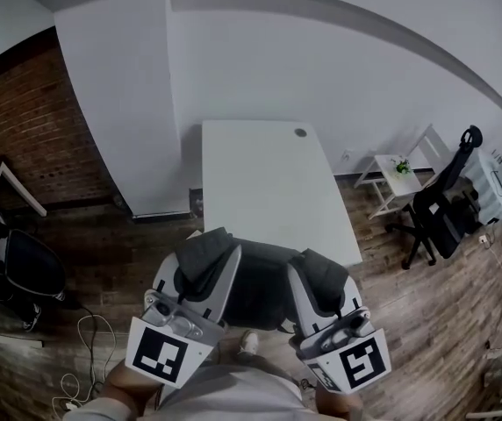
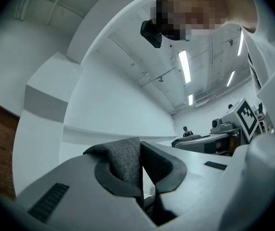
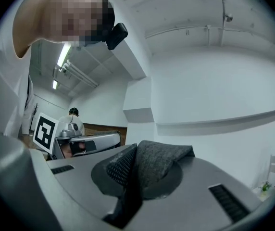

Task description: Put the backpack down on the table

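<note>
**Head view:** the backpack (image 1: 258, 292) is low-centre in frame, hanging btw. the two grippers and clear of the floor. It covers the near edge of the white tabletop (image 1: 264, 178), which fills mid-frame. Can't tell if its base touches that edge. The left gripper (image 1: 205, 257) grips one strap (image 1: 200, 246) and the right gripper (image 1: 319, 274) grips the other.

**Left gripper view:** the fingers (image 2: 173, 170) are nearly together, pinching a fold of grey strap fabric at lower centre. Only wall and ceiling show beyond.

**Right gripper view:** much the same. The fingers (image 3: 113, 170) are narrow and clamped on grey strap cloth that bunches up at lower centre.

**Progress:** pick-up looks done, and the bag is up and at the tabletop's near end. Prob. left to do:
- Bring it fwd. over the surface.
- Lower it till it rests.
- Let both straps go.

Nothing is set down yet.
</note>
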`<state>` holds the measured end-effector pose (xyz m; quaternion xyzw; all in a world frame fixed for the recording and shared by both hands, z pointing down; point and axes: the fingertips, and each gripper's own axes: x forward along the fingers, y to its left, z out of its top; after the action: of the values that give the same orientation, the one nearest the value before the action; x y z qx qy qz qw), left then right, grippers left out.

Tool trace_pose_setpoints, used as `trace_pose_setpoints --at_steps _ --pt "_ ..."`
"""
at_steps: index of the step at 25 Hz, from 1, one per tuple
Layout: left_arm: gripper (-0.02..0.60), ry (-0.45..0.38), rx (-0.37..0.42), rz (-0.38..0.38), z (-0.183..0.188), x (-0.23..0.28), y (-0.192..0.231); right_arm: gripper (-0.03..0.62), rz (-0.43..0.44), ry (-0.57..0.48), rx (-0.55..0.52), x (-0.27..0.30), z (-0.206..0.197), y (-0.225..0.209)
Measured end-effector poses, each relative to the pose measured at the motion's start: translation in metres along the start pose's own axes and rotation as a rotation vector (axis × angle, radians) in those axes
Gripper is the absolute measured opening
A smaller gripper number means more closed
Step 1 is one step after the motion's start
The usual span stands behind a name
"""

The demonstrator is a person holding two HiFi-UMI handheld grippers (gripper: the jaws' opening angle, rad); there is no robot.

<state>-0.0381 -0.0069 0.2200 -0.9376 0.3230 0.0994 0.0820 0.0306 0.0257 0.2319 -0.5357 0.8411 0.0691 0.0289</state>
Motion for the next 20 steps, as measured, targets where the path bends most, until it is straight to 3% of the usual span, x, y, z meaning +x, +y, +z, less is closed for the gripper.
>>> trace_pose_setpoints --at_steps 11,20 --pt "0.041 -0.053 0.043 0.020 0.019 0.047 0.032 0.051 0.012 -0.047 -0.049 0.045 0.022 -0.040" --pt "0.041 -0.063 0.022 0.045 0.021 0.072 0.048 0.051 0.018 -0.063 -0.076 0.072 0.022 -0.066"
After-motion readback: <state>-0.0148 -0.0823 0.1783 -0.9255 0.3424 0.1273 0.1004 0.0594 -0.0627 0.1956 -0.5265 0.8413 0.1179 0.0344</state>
